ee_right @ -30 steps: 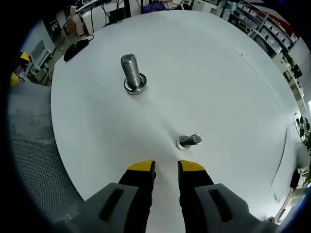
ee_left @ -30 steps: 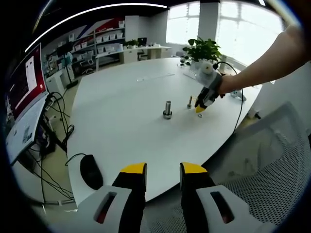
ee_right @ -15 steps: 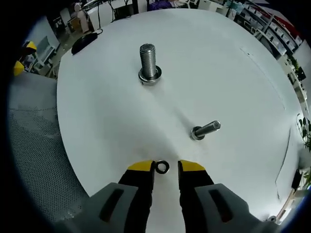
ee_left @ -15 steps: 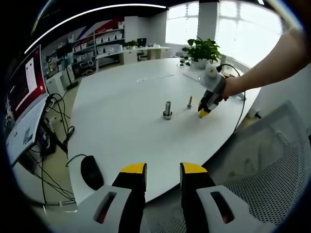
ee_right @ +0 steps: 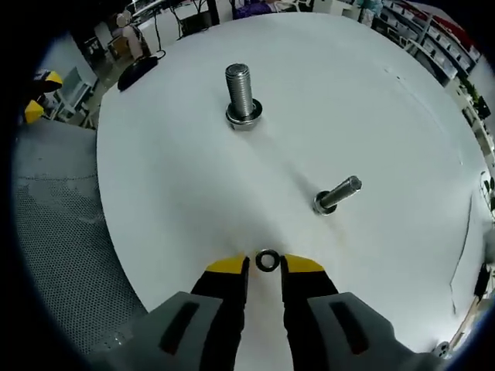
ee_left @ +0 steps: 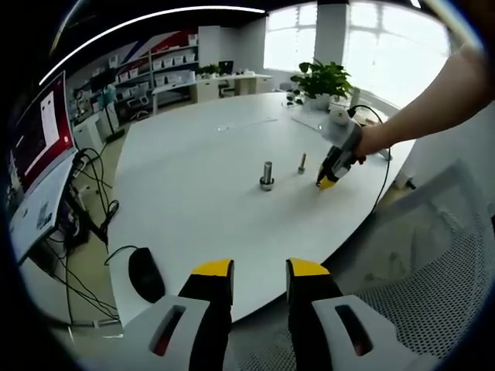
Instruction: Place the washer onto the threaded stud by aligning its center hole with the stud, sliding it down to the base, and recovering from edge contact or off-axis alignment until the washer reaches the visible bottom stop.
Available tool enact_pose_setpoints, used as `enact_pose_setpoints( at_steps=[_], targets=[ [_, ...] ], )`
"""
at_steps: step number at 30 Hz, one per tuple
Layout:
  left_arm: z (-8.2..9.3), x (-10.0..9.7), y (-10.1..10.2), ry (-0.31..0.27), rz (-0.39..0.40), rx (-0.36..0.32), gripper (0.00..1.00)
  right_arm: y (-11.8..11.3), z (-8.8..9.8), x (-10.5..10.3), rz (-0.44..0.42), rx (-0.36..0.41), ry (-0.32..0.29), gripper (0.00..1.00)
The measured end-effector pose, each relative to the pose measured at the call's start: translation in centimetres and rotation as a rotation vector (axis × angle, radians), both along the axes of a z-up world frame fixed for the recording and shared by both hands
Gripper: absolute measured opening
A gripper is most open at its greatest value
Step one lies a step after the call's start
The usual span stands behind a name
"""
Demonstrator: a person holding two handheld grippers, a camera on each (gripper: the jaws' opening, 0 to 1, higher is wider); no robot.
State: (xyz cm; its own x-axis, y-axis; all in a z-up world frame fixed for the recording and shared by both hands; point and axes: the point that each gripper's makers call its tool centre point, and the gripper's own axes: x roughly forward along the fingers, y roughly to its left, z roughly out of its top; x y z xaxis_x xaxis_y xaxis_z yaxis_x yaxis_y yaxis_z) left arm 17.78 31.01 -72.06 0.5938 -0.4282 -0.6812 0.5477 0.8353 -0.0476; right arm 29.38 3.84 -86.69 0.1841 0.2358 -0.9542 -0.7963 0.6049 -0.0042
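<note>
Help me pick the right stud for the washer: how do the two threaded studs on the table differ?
In the right gripper view, the far stud is thicker than the near stud. The far stud has a wider base collar; the near stud's is small. The near stud lies closer to the washer, which sits between the right gripper fingers. Both are silvery, threaded and stand on the white table.

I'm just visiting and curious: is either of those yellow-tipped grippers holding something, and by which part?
The right gripper has the small washer between its tips, apparently pinched by the outer rim. The left gripper holds nothing.
</note>
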Motion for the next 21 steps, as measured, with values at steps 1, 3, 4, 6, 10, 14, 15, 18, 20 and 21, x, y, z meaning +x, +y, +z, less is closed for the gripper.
enact_pose_setpoints(
  at_steps=[1, 3, 4, 6, 10, 14, 15, 18, 20, 21],
  targets=[
    [-0.01, 0.01, -0.01, 0.0, 0.0, 0.0, 0.25, 0.15, -0.01, -0.1, -0.01, -0.005, 0.001, 0.19],
    [-0.02, 0.0, 0.01, 0.001, 0.0, 0.0, 0.25, 0.18, -0.03, 0.03, -0.034, -0.014, 0.004, 0.19],
    [-0.01, -0.01, 0.0, 0.002, 0.0, -0.001, 0.25, 0.25, -0.06, -0.01, -0.03, -0.021, 0.003, 0.19],
    [-0.01, -0.01, -0.01, 0.002, 0.0, -0.001, 0.25, 0.38, -0.12, -0.11, 0.01, -0.045, 0.006, 0.17],
    [-0.16, -0.07, -0.06, 0.006, -0.006, 0.005, 0.25, 0.41, -0.21, 0.05, 0.033, -0.066, 0.012, 0.16],
    [-0.18, -0.09, -0.09, 0.008, -0.008, 0.004, 0.24, 0.26, -0.28, 0.16, -0.001, -0.056, 0.029, 0.15],
    [-0.16, -0.09, -0.09, 0.008, -0.008, 0.003, 0.24, 0.31, -0.27, 0.05, 0.002, -0.056, 0.026, 0.15],
    [-0.19, -0.13, -0.08, 0.009, -0.01, 0.005, 0.24, 0.35, -0.29, -0.06, 0.045, -0.064, -0.001, 0.16],
    [-0.19, -0.13, -0.04, 0.01, -0.008, 0.003, 0.24, 0.35, -0.25, -0.19, 0.084, -0.058, -0.007, 0.16],
    [-0.18, -0.12, -0.03, 0.01, -0.007, 0.002, 0.24, 0.29, -0.24, -0.21, 0.084, -0.053, -0.002, 0.16]
  ],
)
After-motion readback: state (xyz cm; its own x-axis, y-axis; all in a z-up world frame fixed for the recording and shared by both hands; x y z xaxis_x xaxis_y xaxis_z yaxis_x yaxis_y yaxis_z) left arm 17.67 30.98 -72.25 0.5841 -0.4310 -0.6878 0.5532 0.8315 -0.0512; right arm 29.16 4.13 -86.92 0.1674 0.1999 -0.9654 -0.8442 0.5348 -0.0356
